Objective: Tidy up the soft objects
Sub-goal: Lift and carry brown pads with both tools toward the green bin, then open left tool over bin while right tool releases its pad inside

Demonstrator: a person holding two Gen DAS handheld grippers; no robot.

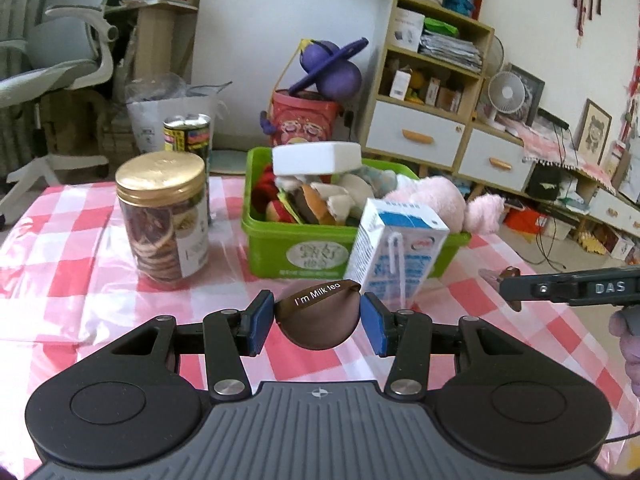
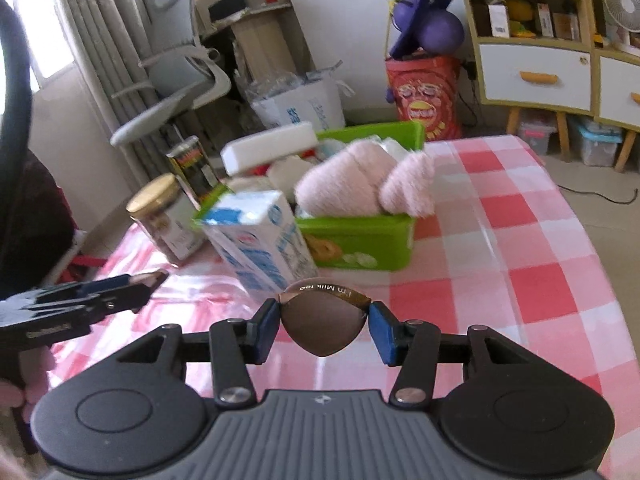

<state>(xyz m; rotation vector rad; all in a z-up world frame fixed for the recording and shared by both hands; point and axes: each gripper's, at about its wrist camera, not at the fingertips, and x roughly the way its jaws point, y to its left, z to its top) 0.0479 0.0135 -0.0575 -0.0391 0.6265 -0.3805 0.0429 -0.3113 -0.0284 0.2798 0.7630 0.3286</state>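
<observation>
While both hover over the checked table (image 1: 60, 216), we grip a brown milk-tea pouch (image 1: 318, 320) in left gripper (image 1: 318, 322), another pouch (image 2: 324, 324) pinched in right gripper (image 2: 324, 326), green bin (image 1: 280, 248) just ahead.

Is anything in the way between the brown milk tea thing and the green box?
Yes. The blue-and-white milk carton stands on the table right in front of the green box, between it and the brown piece in the left claw. It probably needs lifting over.
</observation>
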